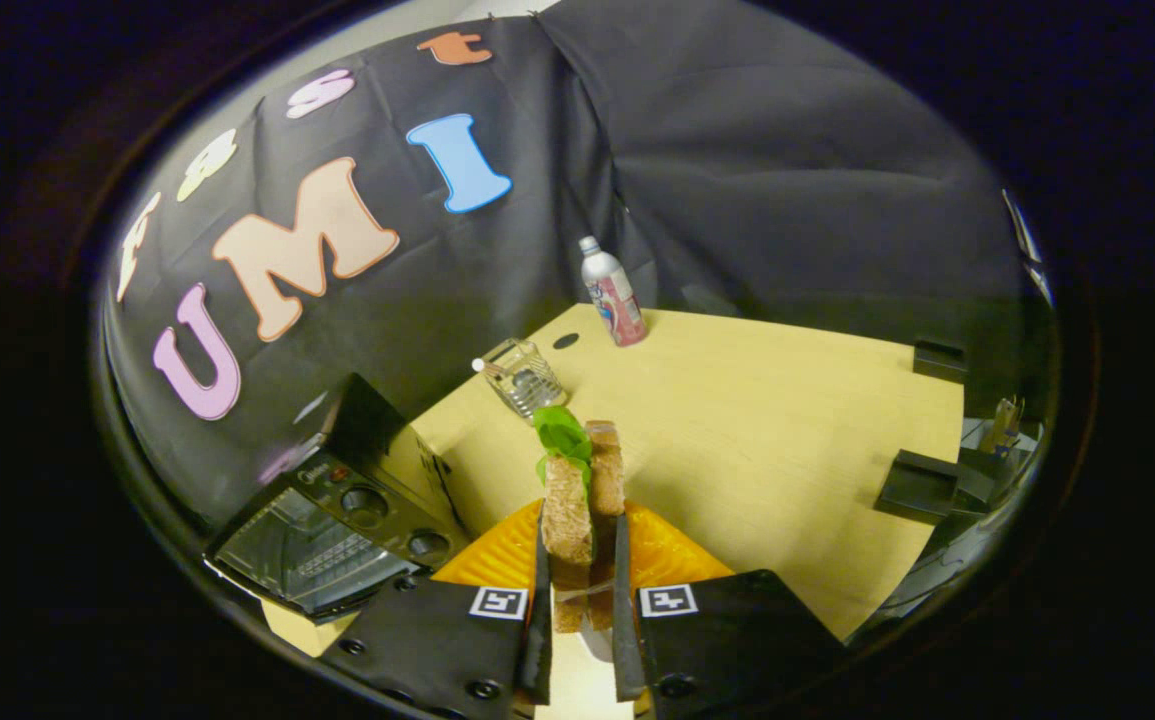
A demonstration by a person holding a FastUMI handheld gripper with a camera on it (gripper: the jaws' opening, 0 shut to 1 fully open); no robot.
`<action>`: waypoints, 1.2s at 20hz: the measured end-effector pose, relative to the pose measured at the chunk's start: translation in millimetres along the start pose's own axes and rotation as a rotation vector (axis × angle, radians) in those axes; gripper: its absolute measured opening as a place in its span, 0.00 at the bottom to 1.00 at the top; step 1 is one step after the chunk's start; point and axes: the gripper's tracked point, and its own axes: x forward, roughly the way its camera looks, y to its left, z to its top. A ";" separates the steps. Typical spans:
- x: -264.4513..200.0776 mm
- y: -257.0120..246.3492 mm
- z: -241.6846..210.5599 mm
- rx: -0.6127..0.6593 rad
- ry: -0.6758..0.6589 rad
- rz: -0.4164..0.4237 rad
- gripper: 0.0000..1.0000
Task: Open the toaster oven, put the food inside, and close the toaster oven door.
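Clamped between both gripper (578,610) fingers (540,600): a sandwich (582,505) of two brown bread slices standing on edge, green lettuce (563,434) poking out at the far end. Pressed from left and right by the dark finger pads, slices squeezed close together. Held above an orange plate (497,555) with a ribbed rim, spreading out to both sides just behind the fingers; contact between sandwich and plate impossible to tell.

Off to the left of the fingers and near the plate, a black toaster oven (337,530), glass door facing up toward the camera and apparently closed, two round knobs on its panel beside the door. Set on a pale wooden table (767,440), close to its left edge.

Beyond the sandwich, a clear glass container (524,377) with something white at its rim. Farther back, near the table's far edge, a plastic bottle (614,293) with a white cap and a pink label, leaning in the fisheye view. Between the two, a small dark round spot (566,341) on the tabletop.

Well to the right, two black blocks (919,484) at the table's edge.
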 end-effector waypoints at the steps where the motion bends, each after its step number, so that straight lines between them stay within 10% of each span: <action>1: -4.5 6.3 2.9 0.006 -0.005 0.006 0.27; 24: -86.4 196.0 -95.2 0.390 0.177 0.291 0.26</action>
